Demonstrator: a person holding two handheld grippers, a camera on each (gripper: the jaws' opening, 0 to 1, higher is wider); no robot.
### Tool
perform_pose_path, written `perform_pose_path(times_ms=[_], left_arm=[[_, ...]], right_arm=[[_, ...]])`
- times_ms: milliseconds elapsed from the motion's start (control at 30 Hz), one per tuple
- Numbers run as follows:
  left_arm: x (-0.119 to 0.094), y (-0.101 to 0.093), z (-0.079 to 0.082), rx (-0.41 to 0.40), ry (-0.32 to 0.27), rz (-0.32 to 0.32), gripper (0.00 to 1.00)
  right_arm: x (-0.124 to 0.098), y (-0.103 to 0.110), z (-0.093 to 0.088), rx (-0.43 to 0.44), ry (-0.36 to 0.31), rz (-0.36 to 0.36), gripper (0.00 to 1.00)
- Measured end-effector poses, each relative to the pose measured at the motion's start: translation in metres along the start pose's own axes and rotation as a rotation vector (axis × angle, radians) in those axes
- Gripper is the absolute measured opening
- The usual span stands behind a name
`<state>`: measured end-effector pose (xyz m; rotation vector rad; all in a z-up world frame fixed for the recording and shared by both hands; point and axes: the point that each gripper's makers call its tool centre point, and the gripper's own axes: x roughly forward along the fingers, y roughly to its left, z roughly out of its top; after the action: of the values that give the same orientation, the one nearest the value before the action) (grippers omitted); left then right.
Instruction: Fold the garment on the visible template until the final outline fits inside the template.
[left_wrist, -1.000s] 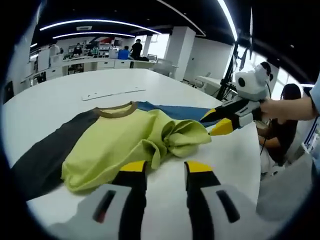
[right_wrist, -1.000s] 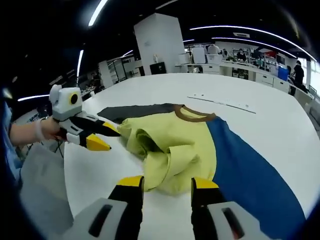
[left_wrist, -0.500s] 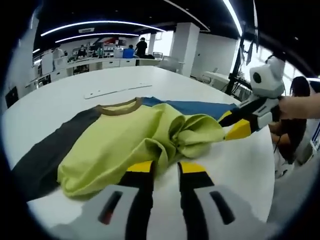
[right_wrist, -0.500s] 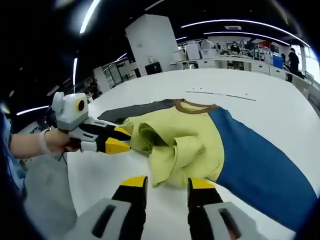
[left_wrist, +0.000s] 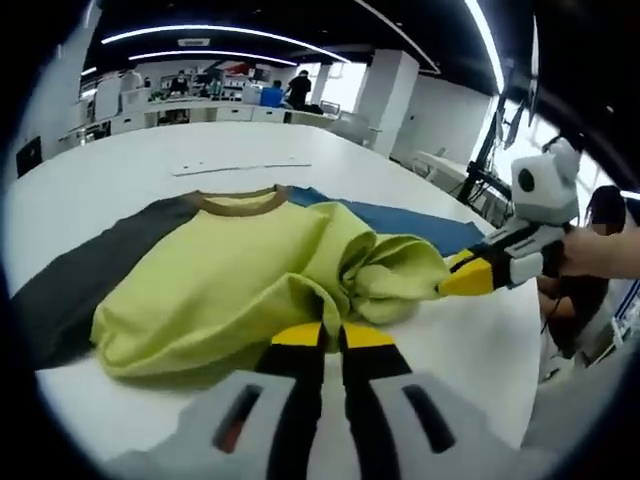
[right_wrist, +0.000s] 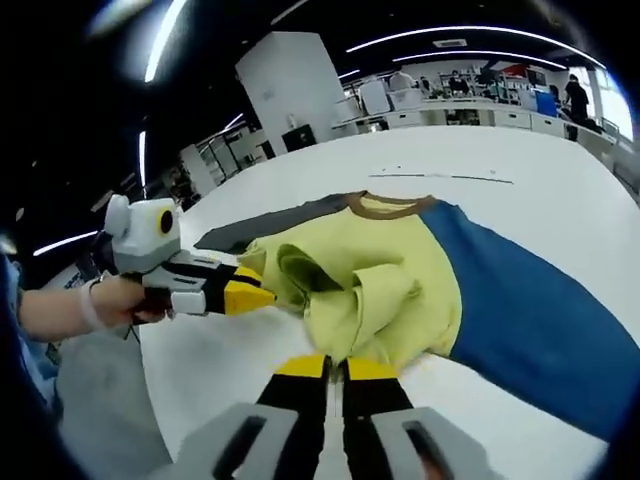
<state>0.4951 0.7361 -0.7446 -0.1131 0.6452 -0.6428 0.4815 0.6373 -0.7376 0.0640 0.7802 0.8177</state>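
Observation:
A T-shirt (left_wrist: 220, 280) with a yellow-green body, brown collar, one dark grey sleeve and one blue sleeve lies on the white table (left_wrist: 90, 185), its lower part bunched into folds. My left gripper (left_wrist: 332, 335) is shut on the near yellow-green edge. From the right, my right gripper (left_wrist: 465, 280) pinches the bunched fold. In the right gripper view the T-shirt (right_wrist: 400, 255) lies ahead. There my right gripper (right_wrist: 336, 366) is shut on its near edge, and my left gripper (right_wrist: 250, 296) bites the edge from the left.
A thin white strip (left_wrist: 240, 166) lies flat on the table beyond the collar, also seen as the strip (right_wrist: 440, 177). A person's hand (right_wrist: 100, 300) holds the left gripper. Desks and people stand far behind. Bare table (right_wrist: 220, 360) surrounds the shirt.
Both pairs of jaws have gone from wide apart to shut on the shirt's near edge. Both grippers moved in closer to the bunched fabric.

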Motion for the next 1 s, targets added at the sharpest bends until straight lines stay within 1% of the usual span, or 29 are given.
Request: perform_pose_path(times_ms=[33,67,133,300,367,467,633,733,800,833,867,933,1000], left_arm=[[-0.003,0.002,0.0,-0.002,0.005,0.003,0.02],[-0.005,0.002,0.0,0.0,0.006,0.008,0.01],[-0.013,0.005,0.002,-0.003,0.007,0.014,0.01],[-0.036,0.012,0.011,-0.002,-0.004,0.02,0.01],[-0.045,0.017,0.012,0.007,-0.003,0.029,0.01],[-0.061,0.024,0.012,-0.001,-0.003,0.045,0.01],[-0.091,0.035,0.002,-0.011,0.013,0.076,0.01],[-0.112,0.042,-0.008,-0.001,0.036,0.099,0.01],[-0.123,0.045,-0.014,0.009,0.042,0.108,0.01],[-0.133,0.048,-0.021,0.016,0.067,0.114,0.01],[-0.139,0.051,-0.024,0.019,0.075,0.126,0.01],[-0.152,0.055,-0.029,0.019,0.085,0.139,0.01],[-0.164,0.058,-0.032,0.004,0.086,0.151,0.01]], right_arm=[[-0.002,0.003,0.003,-0.043,-0.011,0.015,0.0],[-0.004,0.002,0.004,-0.062,-0.015,0.001,0.0],[-0.008,0.006,0.003,-0.062,-0.002,0.022,0.0],[-0.025,0.006,0.005,-0.078,-0.005,0.021,0.0],[-0.029,0.005,0.004,-0.084,0.0,0.019,0.0],[-0.038,0.004,0.003,-0.094,0.004,0.016,0.0],[-0.056,0.002,-0.003,-0.106,0.015,0.005,0.0],[-0.07,0.0,-0.006,-0.121,0.016,-0.008,0.0],[-0.081,0.0,-0.006,-0.115,0.011,-0.011,0.0],[-0.084,0.001,-0.007,-0.111,0.013,-0.01,0.0],[-0.089,0.004,-0.007,-0.109,0.013,-0.001,0.0],[-0.094,0.009,-0.007,-0.116,0.016,0.009,0.0],[-0.1,0.016,-0.007,-0.147,0.024,0.017,0.0]])
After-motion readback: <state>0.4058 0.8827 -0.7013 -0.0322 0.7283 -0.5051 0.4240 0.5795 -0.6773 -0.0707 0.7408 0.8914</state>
